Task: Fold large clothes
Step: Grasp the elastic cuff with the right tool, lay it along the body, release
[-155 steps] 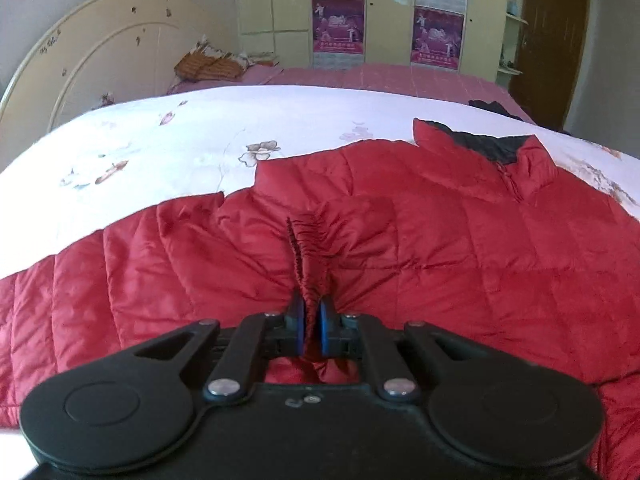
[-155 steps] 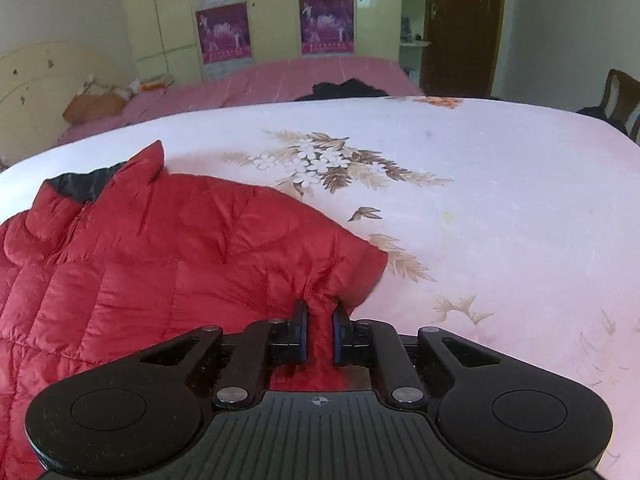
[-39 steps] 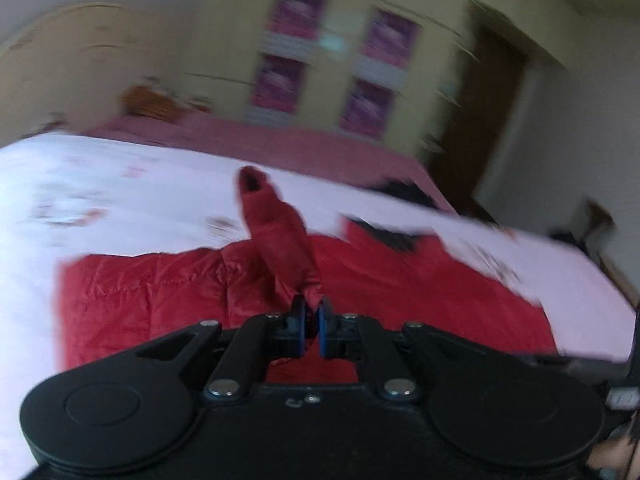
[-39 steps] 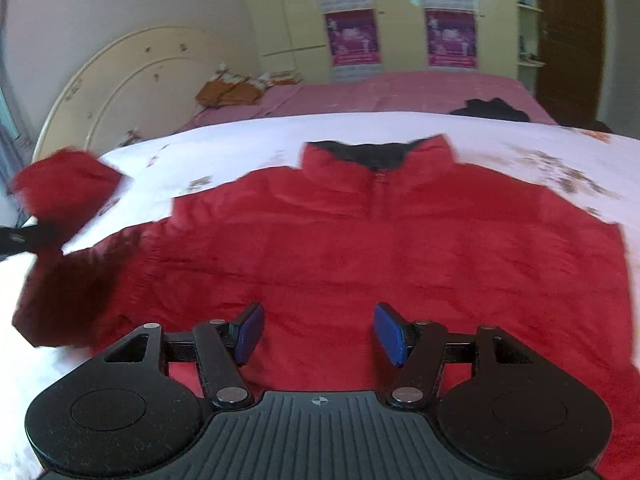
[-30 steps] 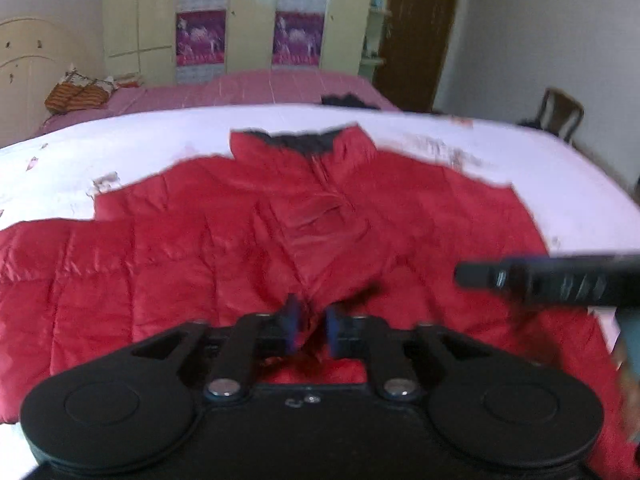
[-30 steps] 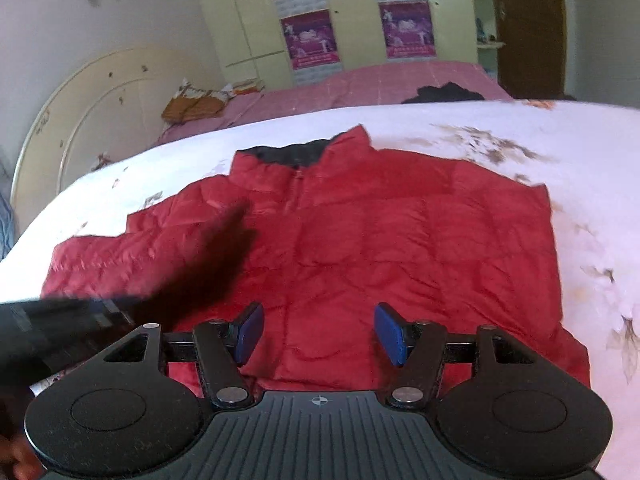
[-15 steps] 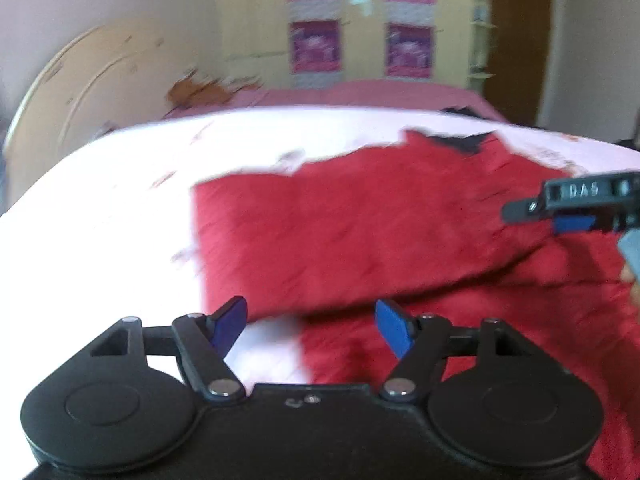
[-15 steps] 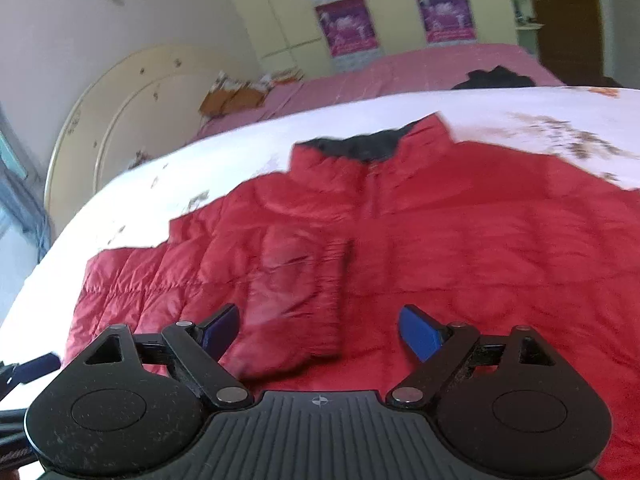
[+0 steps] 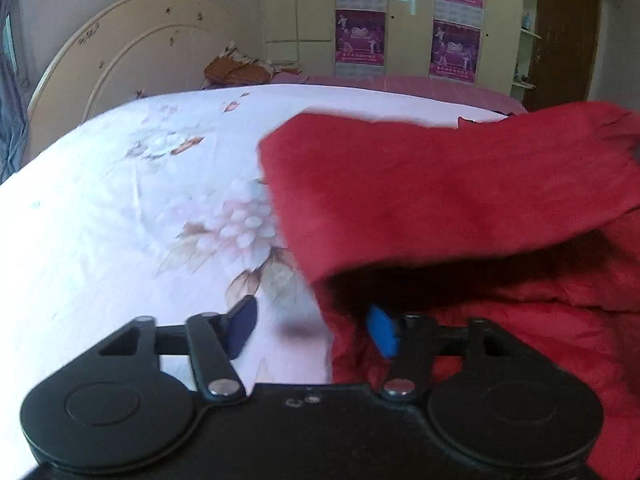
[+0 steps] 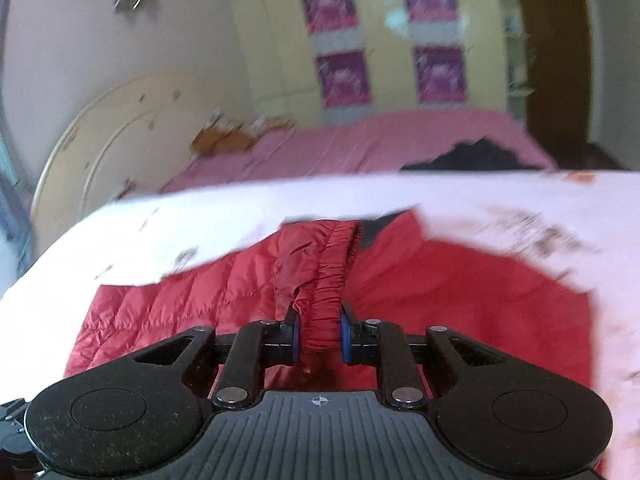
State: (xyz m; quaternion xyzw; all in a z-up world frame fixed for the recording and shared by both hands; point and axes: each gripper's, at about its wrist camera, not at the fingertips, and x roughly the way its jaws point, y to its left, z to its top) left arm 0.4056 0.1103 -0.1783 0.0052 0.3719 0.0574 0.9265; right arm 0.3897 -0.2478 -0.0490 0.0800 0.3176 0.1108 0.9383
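Observation:
A red quilted jacket point(image 10: 460, 292) lies on the white flowered bedspread point(image 10: 240, 208), its dark collar at the far end. My right gripper point(image 10: 319, 338) is shut on the jacket's elastic sleeve cuff point(image 10: 332, 280) and holds the sleeve lifted above the body. In the left wrist view that lifted sleeve point(image 9: 440, 184) hangs across the right side, over the jacket's body point(image 9: 540, 320). My left gripper point(image 9: 314, 330) is open and empty at the jacket's left edge, its right pad against the red cloth.
A second bed with a pink cover point(image 10: 360, 148) stands behind, with a dark garment point(image 10: 472, 158) on it and a brown bundle point(image 9: 236, 70) near the cream headboard point(image 9: 132, 64). Yellow wardrobes with purple posters point(image 9: 360, 36) and a brown door point(image 9: 564, 36) line the back wall.
My left gripper carried the sleeve over the body, let it go and swung left, open. My right gripper, open half a second ago, has shut on the sleeve cuff and lifted it.

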